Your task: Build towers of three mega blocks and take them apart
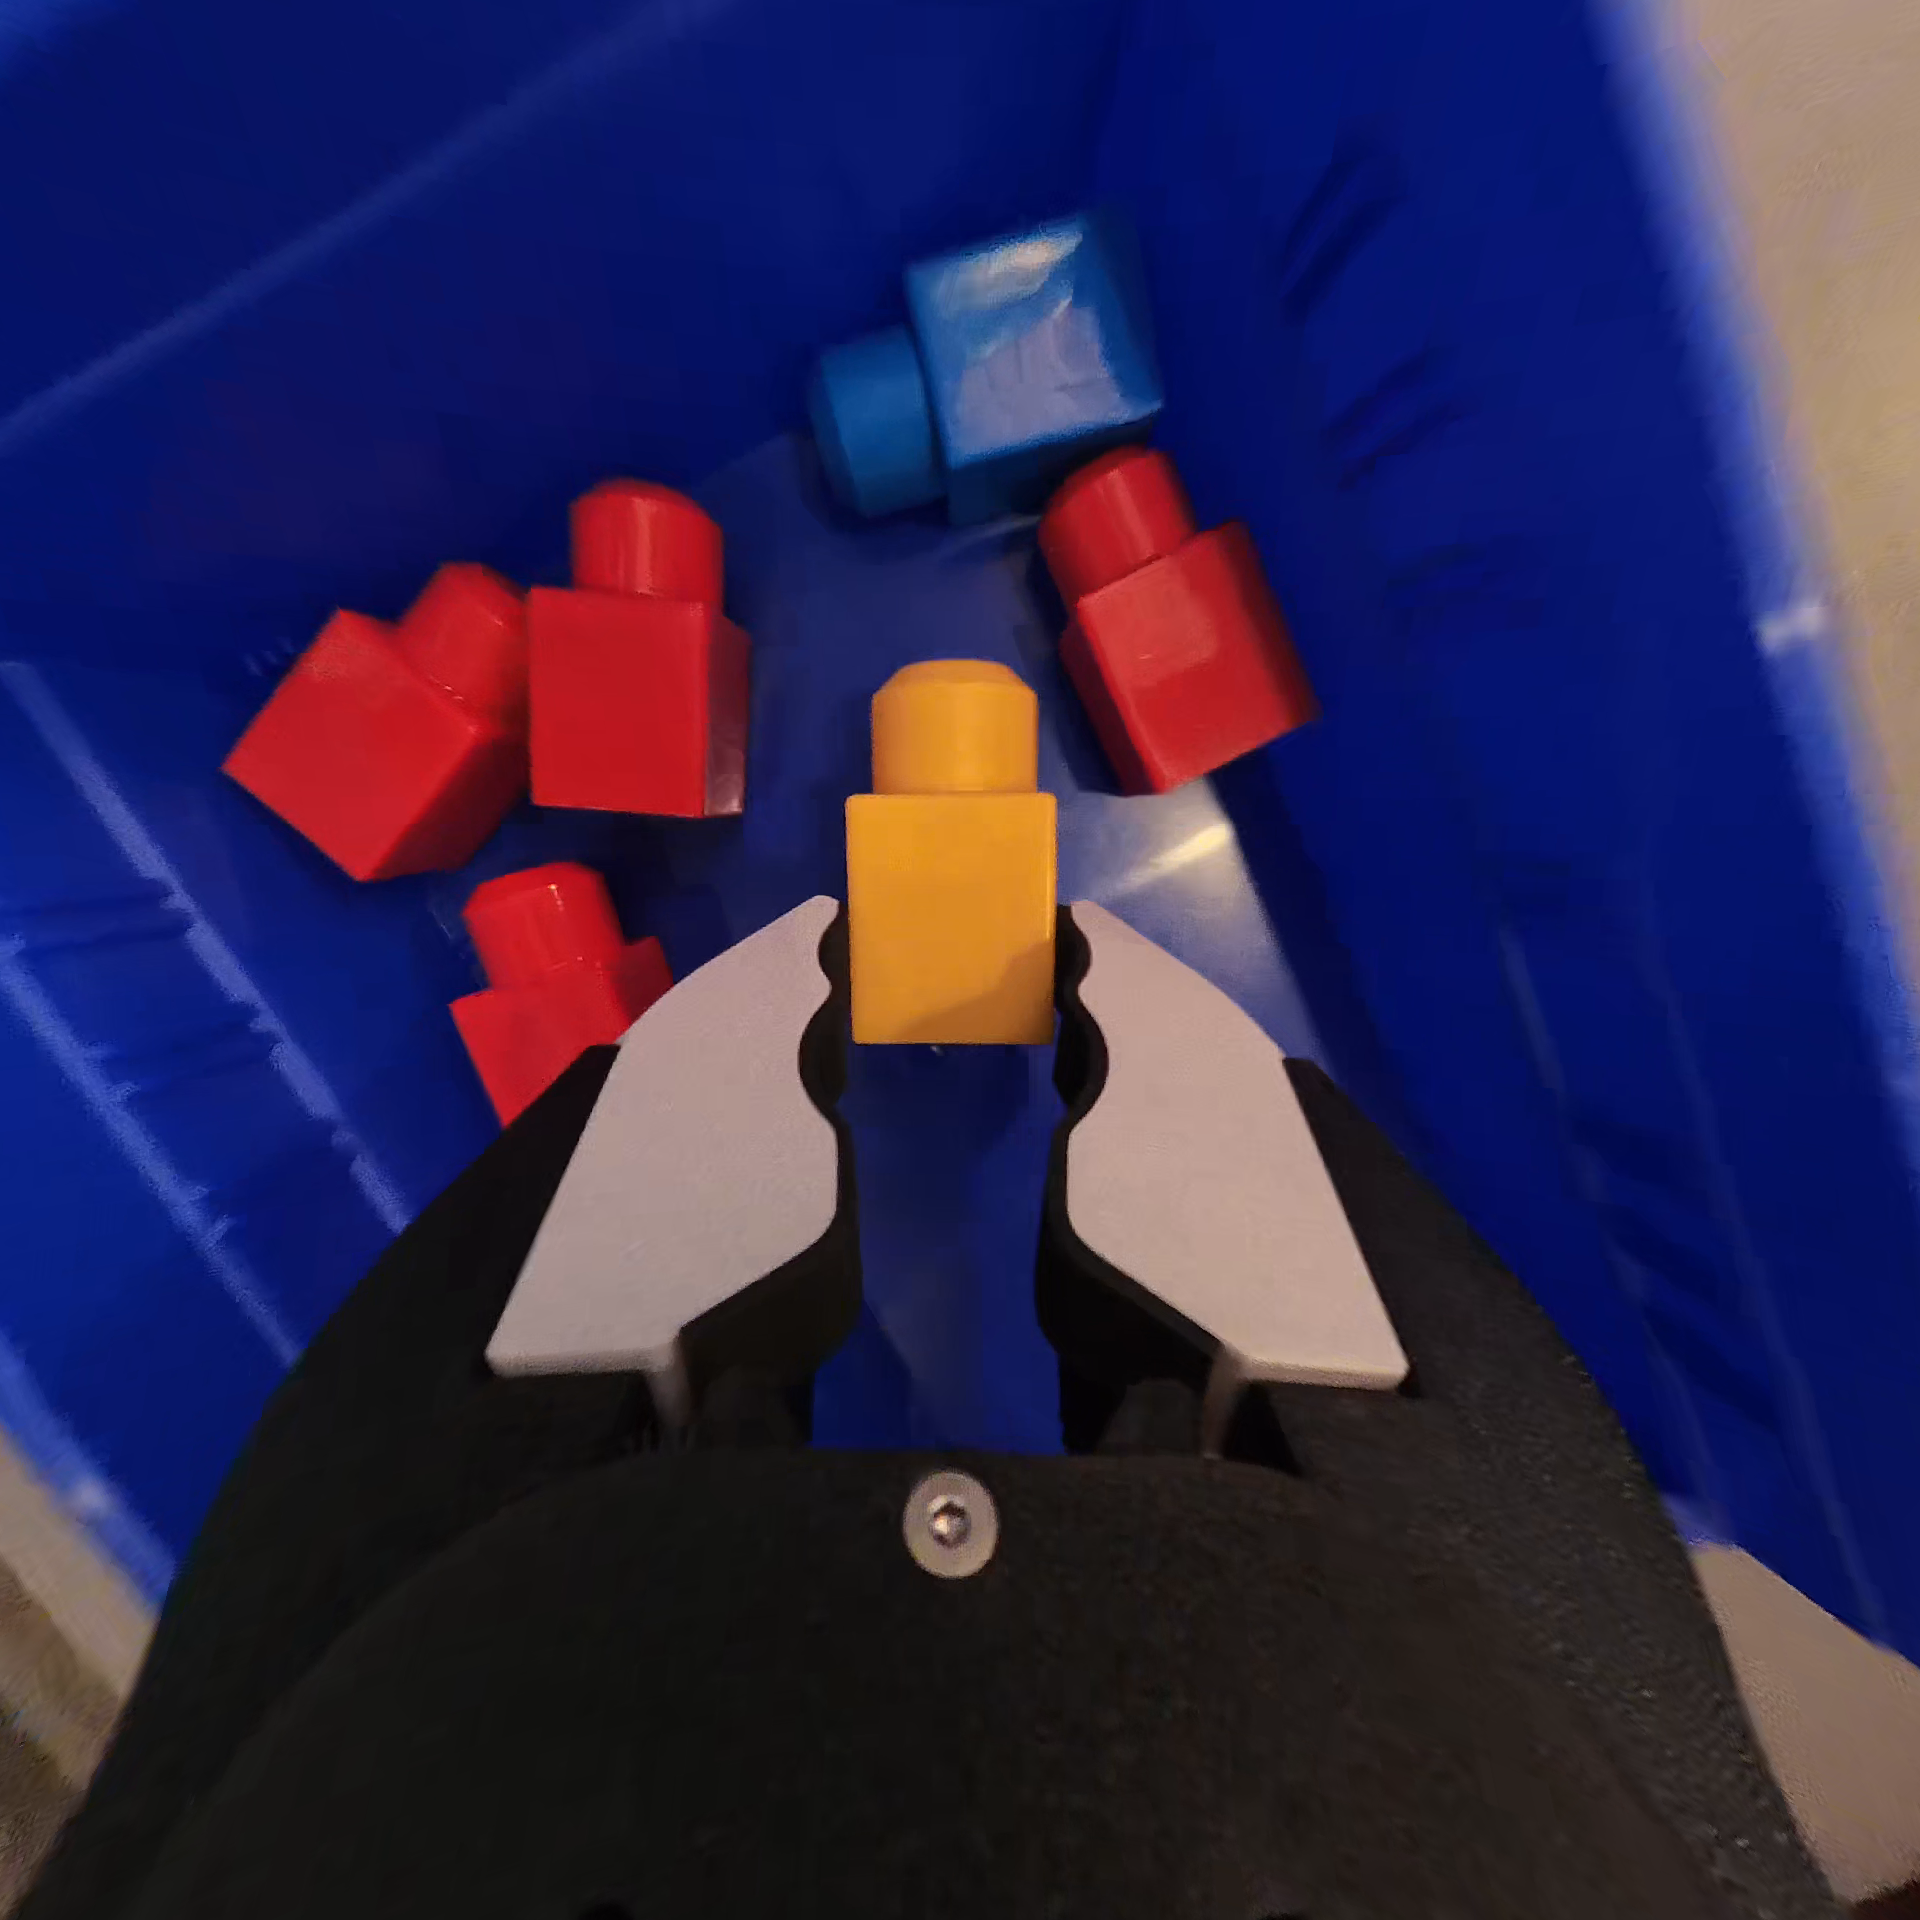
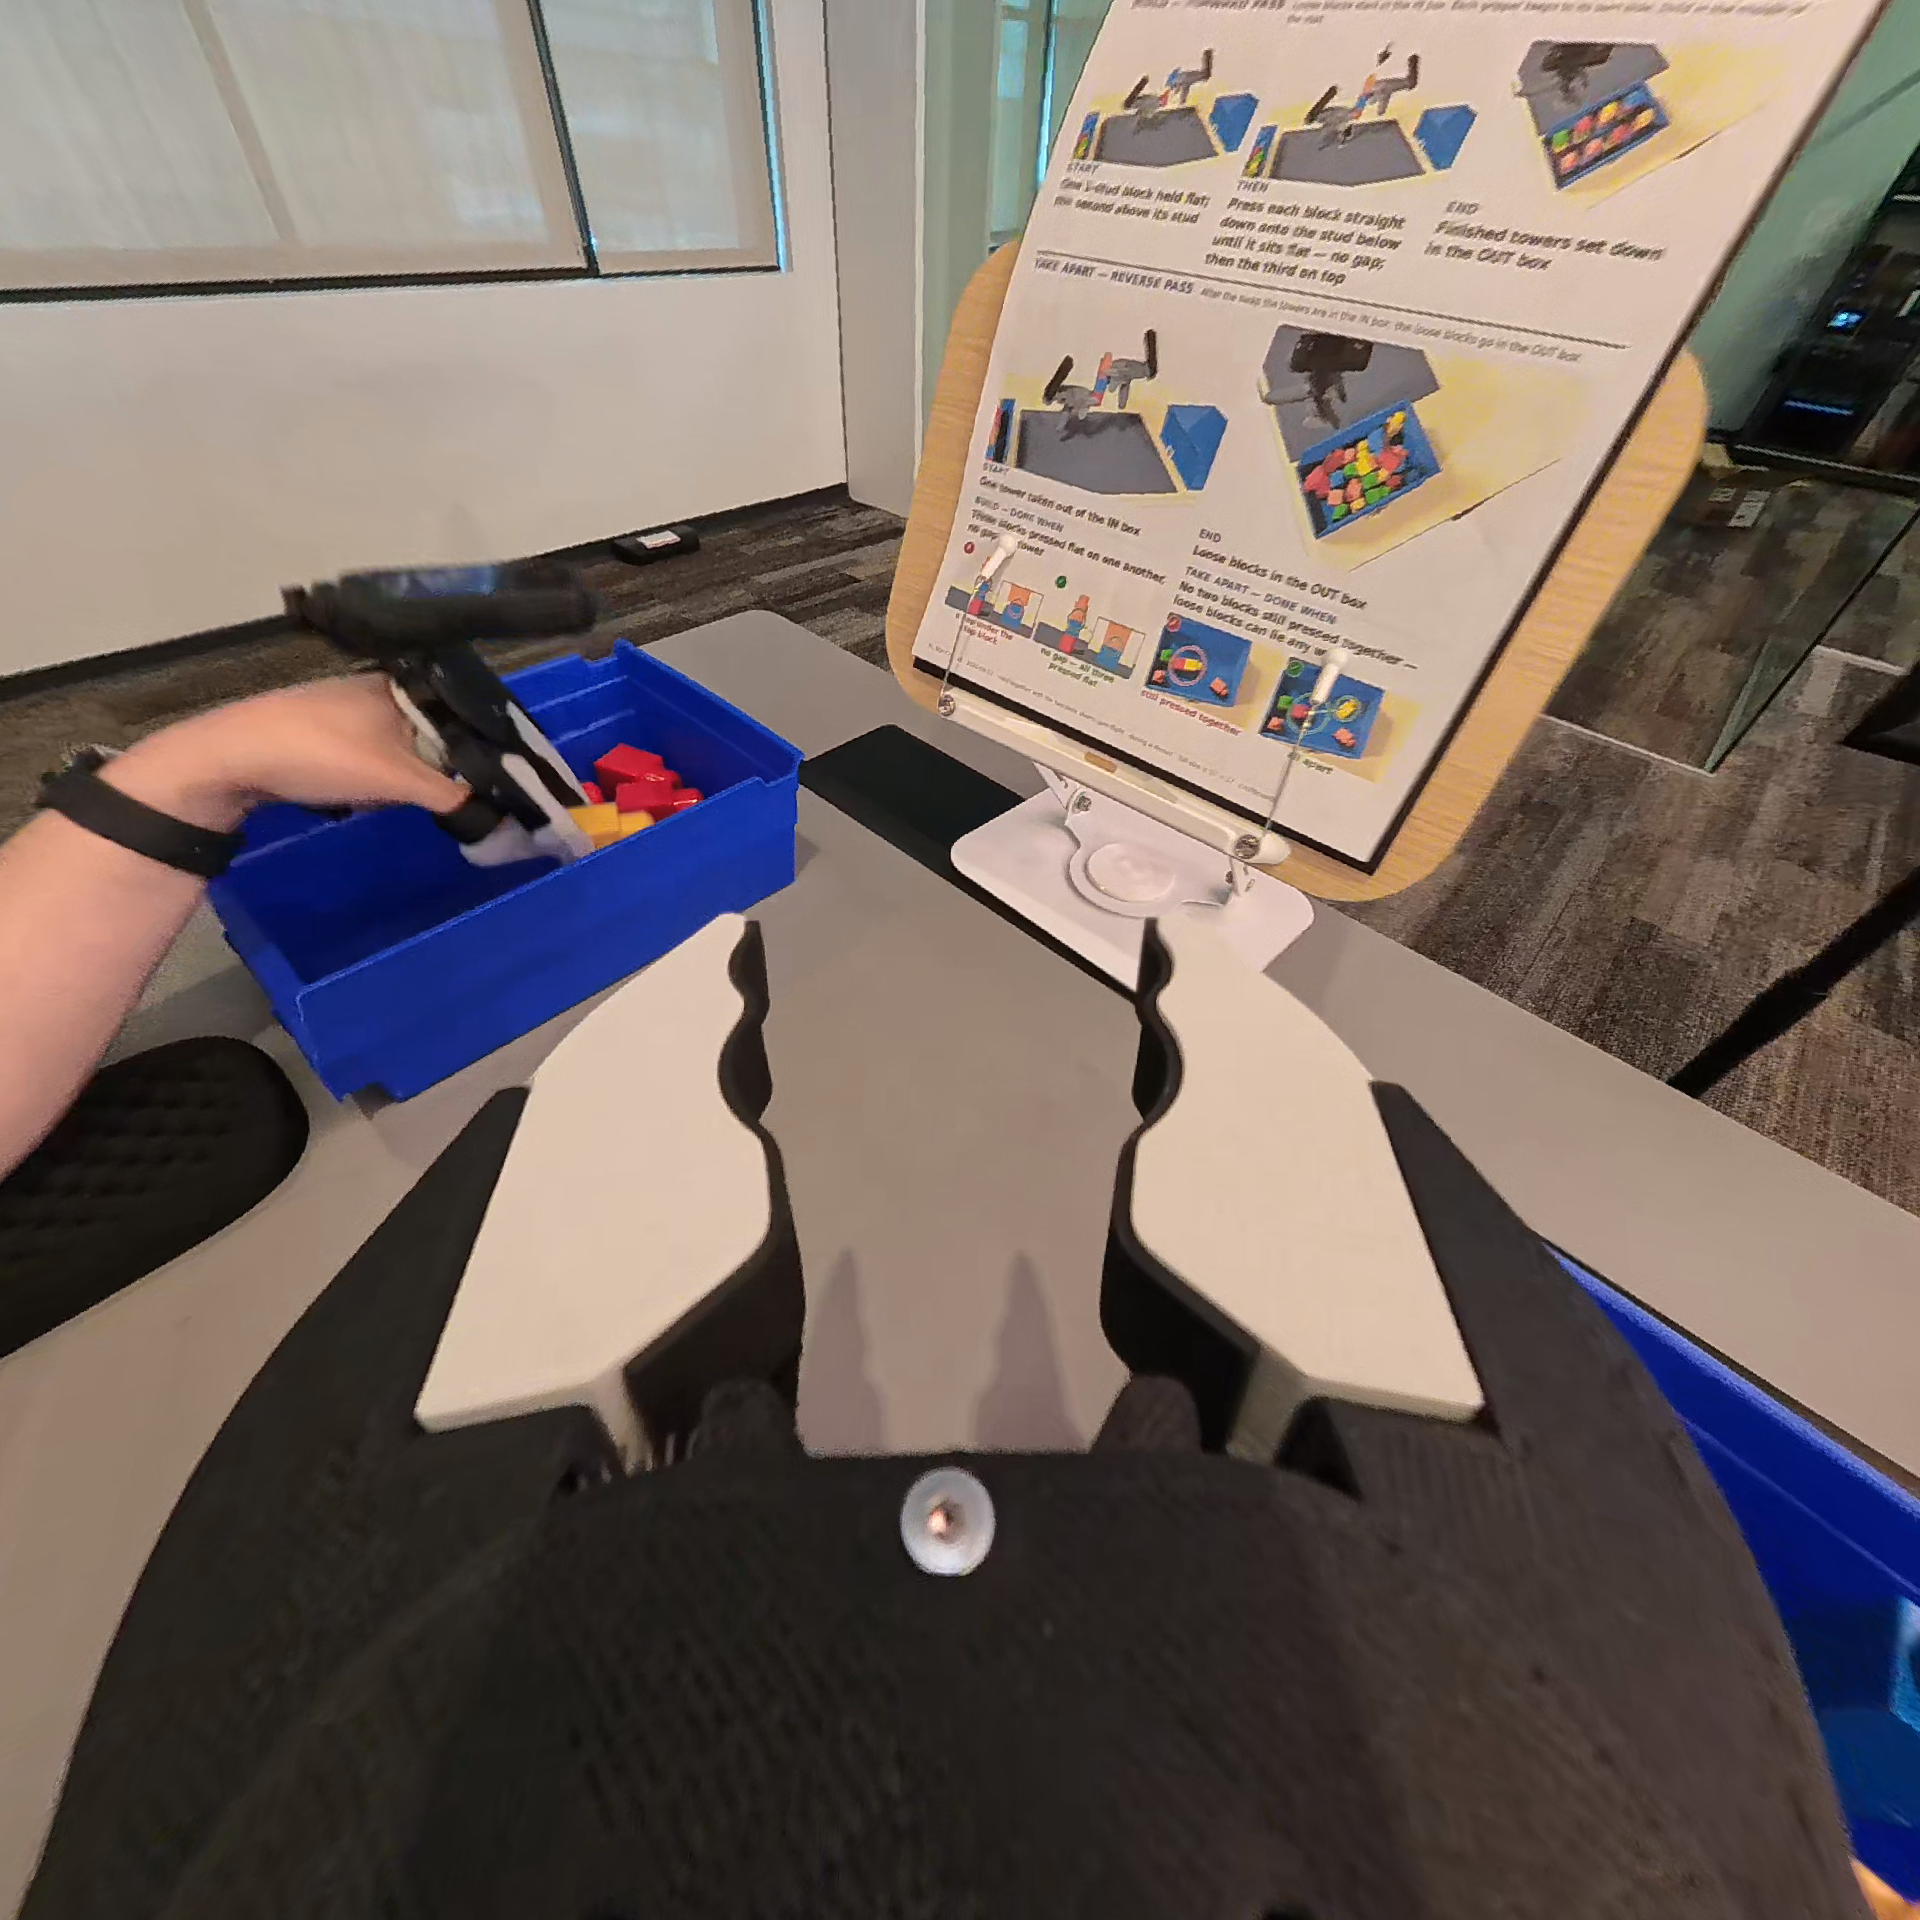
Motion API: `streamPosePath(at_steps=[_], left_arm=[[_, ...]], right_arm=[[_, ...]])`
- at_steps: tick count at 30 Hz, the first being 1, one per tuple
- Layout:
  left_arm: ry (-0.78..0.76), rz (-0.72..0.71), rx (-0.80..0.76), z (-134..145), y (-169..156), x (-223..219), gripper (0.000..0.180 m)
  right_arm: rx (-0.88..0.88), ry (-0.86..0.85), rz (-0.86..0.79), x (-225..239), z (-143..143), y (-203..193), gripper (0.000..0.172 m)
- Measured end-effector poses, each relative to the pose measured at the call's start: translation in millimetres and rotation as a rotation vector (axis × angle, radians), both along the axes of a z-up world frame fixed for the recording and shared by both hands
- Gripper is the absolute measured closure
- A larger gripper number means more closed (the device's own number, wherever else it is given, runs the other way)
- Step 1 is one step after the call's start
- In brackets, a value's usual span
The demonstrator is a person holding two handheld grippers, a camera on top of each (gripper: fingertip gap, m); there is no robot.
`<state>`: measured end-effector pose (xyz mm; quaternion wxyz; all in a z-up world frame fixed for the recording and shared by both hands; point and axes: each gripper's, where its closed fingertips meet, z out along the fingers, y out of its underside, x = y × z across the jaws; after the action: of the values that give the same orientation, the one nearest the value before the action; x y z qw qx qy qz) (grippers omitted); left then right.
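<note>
Down inside the blue bin (image 1: 312,312) the left gripper (image 1: 951,971) was angled steeply, its two pale fingers closed on the lower sides of a yellow block (image 1: 951,914) whose stud pointed away toward twelve o'clock. Both dark pads pressed against the block's flanks. Four red blocks (image 1: 634,707) lay loose around it from seven to two o'clock, and a blue block (image 1: 1029,384) lay on its side at about one o'clock. Seen from the right wrist, the person's left hand (image 2: 270,758) reached in from nine o'clock, wrist nearly level, tipping that tool down into the bin. The right gripper (image 2: 945,997) hovered over the grey table (image 2: 935,1143), its fingers spread wide and gripping nothing, pointing toward the instruction sheet (image 2: 1351,416) on its stand at one o'clock.
</note>
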<state>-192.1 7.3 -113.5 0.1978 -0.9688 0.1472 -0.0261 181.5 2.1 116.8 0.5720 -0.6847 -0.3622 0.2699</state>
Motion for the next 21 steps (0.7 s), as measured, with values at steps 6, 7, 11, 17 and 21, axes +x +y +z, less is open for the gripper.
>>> streamPosePath(at_steps=[6, 7, 11, 17, 21], left_arm=[[-0.430, -0.366, 0.364, 134.7, -34.8, 107.5, 0.144], [-0.513, -0.488, 0.416, 156.3, -50.7, 134.2, 0.144], [-0.638, -0.777, 0.515, 196.6, -96.0, 204.4, 0.144], [-0.694, -0.852, 0.505, 198.7, -109.6, 242.3, 0.144], [-0.735, -0.865, 0.491, 196.3, -109.3, 250.0, 0.144]], right_arm=[[-0.034, 0.184, 0.447, -72.2, -4.0, -44.8, 0.111], [-0.070, 0.241, 0.534, -85.0, -5.0, -55.6, 0.112], [-0.186, 0.378, 0.737, -123.1, -17.1, -83.3, 0.111], [-0.228, 0.505, 0.829, -136.1, -14.6, -100.0, 0.108], [-0.272, 0.526, 0.864, -133.4, -16.8, -99.7, 0.135]])
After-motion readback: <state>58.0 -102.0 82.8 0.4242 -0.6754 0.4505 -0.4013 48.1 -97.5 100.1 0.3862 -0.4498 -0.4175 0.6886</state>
